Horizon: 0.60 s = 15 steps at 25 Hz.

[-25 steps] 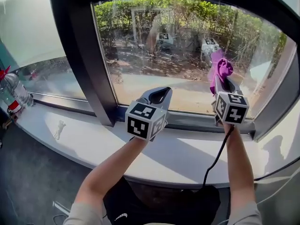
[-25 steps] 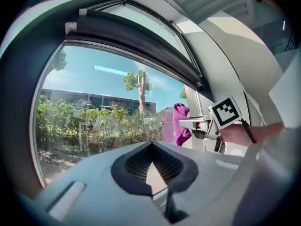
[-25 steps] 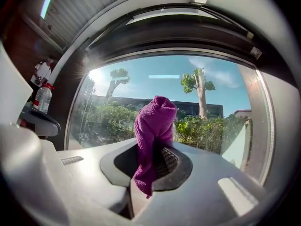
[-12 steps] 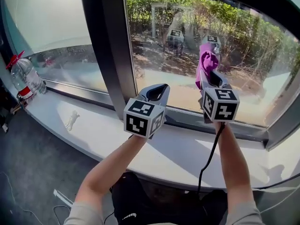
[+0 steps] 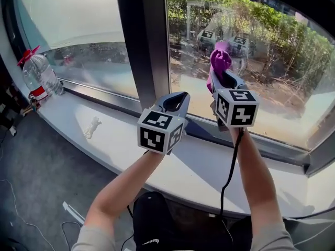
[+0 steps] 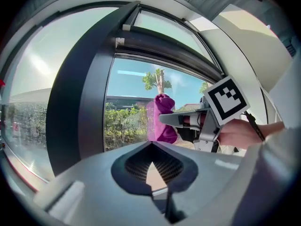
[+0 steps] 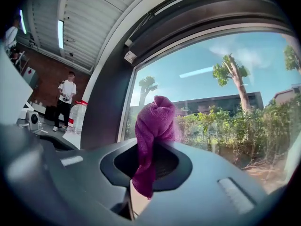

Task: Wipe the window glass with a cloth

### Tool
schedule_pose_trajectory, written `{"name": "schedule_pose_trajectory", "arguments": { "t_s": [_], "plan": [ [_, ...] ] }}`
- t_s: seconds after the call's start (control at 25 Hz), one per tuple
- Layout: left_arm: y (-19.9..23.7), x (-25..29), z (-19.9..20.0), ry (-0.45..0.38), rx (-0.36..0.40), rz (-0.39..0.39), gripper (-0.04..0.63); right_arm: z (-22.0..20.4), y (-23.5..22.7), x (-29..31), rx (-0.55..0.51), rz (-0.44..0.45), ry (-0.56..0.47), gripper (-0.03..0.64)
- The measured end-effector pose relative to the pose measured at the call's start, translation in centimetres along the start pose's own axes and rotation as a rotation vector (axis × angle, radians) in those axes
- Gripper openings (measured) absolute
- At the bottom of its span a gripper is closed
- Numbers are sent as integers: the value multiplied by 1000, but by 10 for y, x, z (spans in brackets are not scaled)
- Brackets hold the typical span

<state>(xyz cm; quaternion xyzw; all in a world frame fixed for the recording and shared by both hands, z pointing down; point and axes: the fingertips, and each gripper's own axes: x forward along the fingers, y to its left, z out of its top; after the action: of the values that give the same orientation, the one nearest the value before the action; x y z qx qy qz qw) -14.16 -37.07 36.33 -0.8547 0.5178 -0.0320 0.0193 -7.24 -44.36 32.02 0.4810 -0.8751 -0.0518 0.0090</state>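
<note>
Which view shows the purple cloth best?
The right gripper view: the purple cloth sits close, pinched in the right gripper. The head view shows only its top; the left gripper view shows it small, sideways.

Quick rundown of my rig. The left gripper (image 5: pixel 176 99) and right gripper (image 5: pixel 224 80) are twins: smooth light grey plastic shells, each with a dark ribbed teardrop-shaped pocket (image 6: pixel 134 166) set into the jaws. Each one carries a white cube printed with black square markers, one on the left (image 5: pixel 159 131) and one on the right (image 5: pixel 235 107). A thin black cable (image 5: pixel 229 166) comes off the right one. Clothing is pale grey-beige short sleeves (image 5: pixel 95 239) and a black garment with a small white logo (image 5: pixel 150 242).
</note>
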Motion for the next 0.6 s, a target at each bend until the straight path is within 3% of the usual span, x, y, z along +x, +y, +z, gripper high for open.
{"name": "schedule_pose_trajectory", "arguments": {
  "t_s": [0.32,0.6],
  "plan": [
    [37,-23,-11,17,-5,56,0,-1,72,62,7,157,14,71],
    [60,-32,-23,27,-23,71,0,-3,80,58,17,198,-10,71]
  ]
}}
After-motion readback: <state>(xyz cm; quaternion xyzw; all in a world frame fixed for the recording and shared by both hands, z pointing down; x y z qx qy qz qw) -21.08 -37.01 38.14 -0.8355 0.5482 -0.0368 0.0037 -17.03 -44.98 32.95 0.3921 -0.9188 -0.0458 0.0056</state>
